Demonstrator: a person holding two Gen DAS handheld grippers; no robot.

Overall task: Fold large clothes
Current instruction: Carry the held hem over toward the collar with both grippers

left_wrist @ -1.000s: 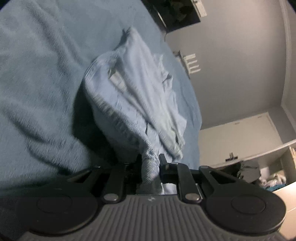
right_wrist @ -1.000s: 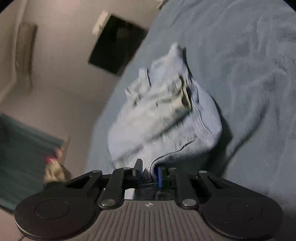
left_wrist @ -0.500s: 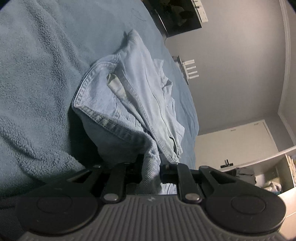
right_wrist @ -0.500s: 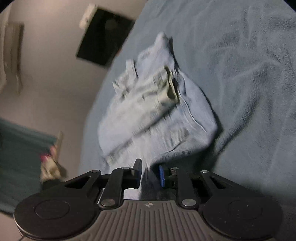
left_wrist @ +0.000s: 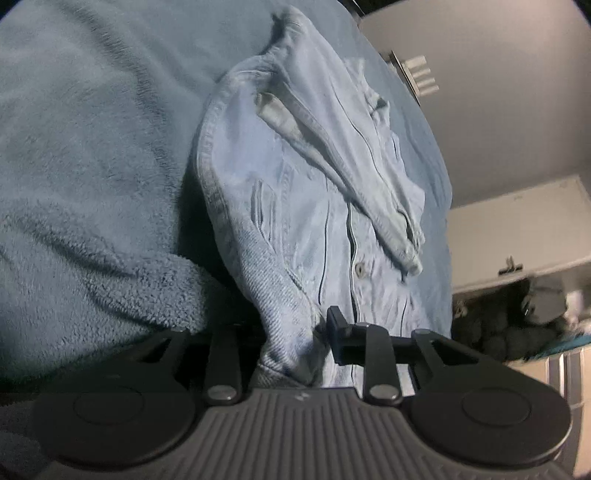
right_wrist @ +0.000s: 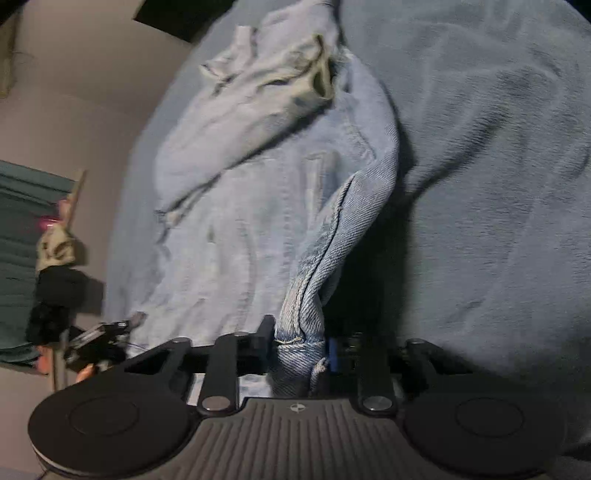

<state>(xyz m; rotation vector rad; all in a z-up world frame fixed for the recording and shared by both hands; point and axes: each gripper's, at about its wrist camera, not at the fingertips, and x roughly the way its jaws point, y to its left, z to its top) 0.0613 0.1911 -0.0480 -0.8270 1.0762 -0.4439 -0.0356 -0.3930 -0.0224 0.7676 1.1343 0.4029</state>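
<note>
A light blue denim jacket [left_wrist: 314, 206] lies bunched on a blue fleece blanket [left_wrist: 92, 147], its collar and a sleeve folded across the top. My left gripper [left_wrist: 295, 325] sits at the jacket's near edge with its jaws opening. A roll of denim lies between them, and a thin gap shows beside the right finger [left_wrist: 334, 321]. In the right wrist view the same jacket [right_wrist: 258, 206] spreads over the blanket [right_wrist: 498, 184]. My right gripper [right_wrist: 301, 336] is closing, its pads pressing a twisted seam of the jacket that fills the gap.
The blanket's edge drops off beyond the jacket in both views. A white cupboard with dark clothes on an open shelf [left_wrist: 517, 325] stands to the right. A dark screen [right_wrist: 166, 14] hangs on the wall, and a stand with dark gear [right_wrist: 55, 295] is at the left.
The jacket has come down from hanging bunched to lying spread on the blanket. Both grippers have dipped closer to the bed. The left jaws have widened around the denim.
</note>
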